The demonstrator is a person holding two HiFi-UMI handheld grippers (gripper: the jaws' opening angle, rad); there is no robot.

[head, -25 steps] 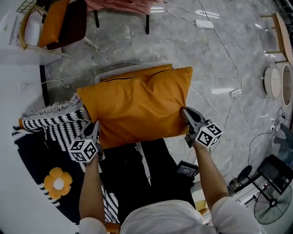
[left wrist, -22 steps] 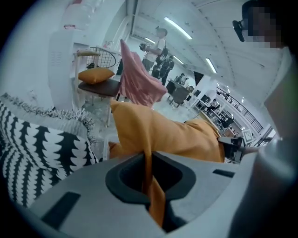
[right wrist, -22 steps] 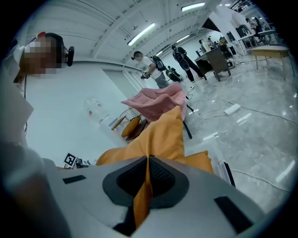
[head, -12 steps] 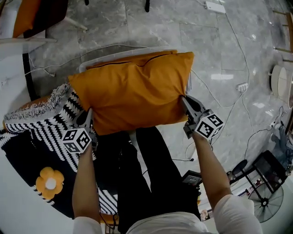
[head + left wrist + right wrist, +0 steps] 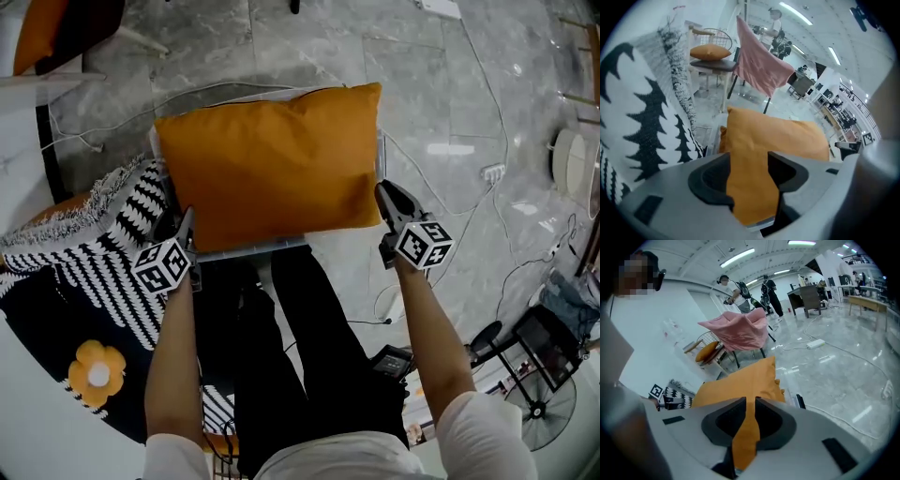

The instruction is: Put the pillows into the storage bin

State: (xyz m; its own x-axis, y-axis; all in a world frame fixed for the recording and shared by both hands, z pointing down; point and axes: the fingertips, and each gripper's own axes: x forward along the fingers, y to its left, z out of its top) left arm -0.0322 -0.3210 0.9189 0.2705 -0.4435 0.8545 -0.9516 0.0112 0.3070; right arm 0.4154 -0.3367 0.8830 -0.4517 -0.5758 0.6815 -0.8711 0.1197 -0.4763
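Only the head view gives the whole layout: the pillow (image 5: 267,164) lies flat on the bin (image 5: 253,249), covering it so that just a pale rim shows along the near edge and the right side; a patterned cloth (image 5: 103,234) lies just left of the bin; the person's legs (image 5: 309,328) stand just near of it on the grey floor (image 5: 450,103); the left tool (image 5: 186,225) is at the pillow's near left corner and the right tool (image 5: 386,195) at its near right corner.

The gripper views look level across the room and show what lies far beyond the bin: a chair (image 5: 715,68) bearing an orange cushion (image 5: 710,52), a pink cloth (image 5: 738,331) draped over a second chair, people standing in the far background, and a white power block (image 5: 815,343) on the floor to the right.

The left gripper view shows its jaws standing wide apart, having just been opening; a broad fold of the pillow's corner lies between them, not squeezed thin.

The right gripper view shows its jaws almost together, having just eased open a little; a thin strip of the pillow's edge is pinched between the pads.
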